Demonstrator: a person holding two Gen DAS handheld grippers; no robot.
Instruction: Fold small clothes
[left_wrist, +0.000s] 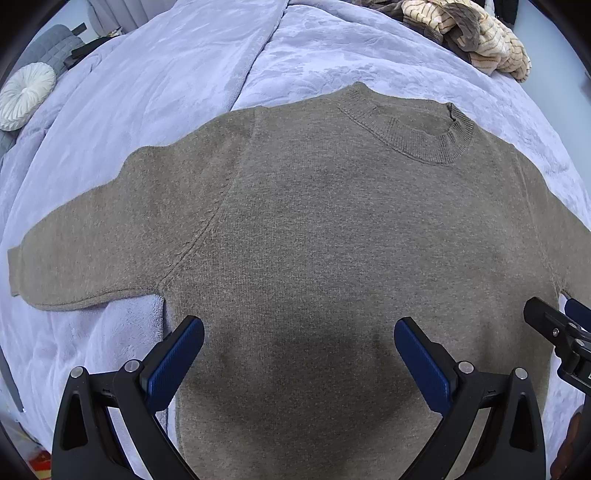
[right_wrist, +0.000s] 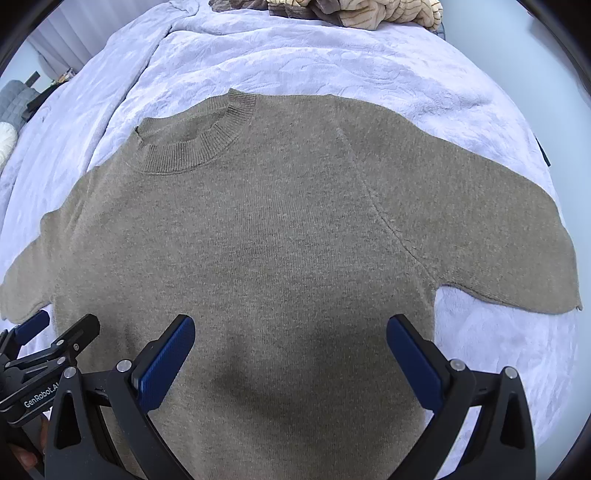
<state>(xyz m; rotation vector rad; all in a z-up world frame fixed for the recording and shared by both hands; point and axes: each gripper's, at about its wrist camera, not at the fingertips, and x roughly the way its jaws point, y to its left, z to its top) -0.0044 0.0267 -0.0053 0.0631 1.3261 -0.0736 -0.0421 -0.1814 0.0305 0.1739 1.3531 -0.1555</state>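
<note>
A taupe knit sweater (left_wrist: 314, 229) lies flat and face up on a lavender blanket, its ribbed collar (left_wrist: 413, 129) at the far side and both sleeves spread out sideways. My left gripper (left_wrist: 299, 332) hovers open over the lower body of the sweater, nothing between its blue pads. The right gripper (right_wrist: 291, 332) is open too, above the same lower part of the sweater (right_wrist: 295, 221), with the right sleeve (right_wrist: 498, 236) stretching off to its right. Each gripper shows at the edge of the other's view: the right one (left_wrist: 557, 332) and the left one (right_wrist: 55, 339).
The lavender blanket (left_wrist: 177, 85) covers the whole bed. A heap of striped cream and brown clothes (left_wrist: 469, 33) sits at the far right corner. A white round cushion (left_wrist: 26, 96) and a grey quilted seat lie beyond the bed's left edge.
</note>
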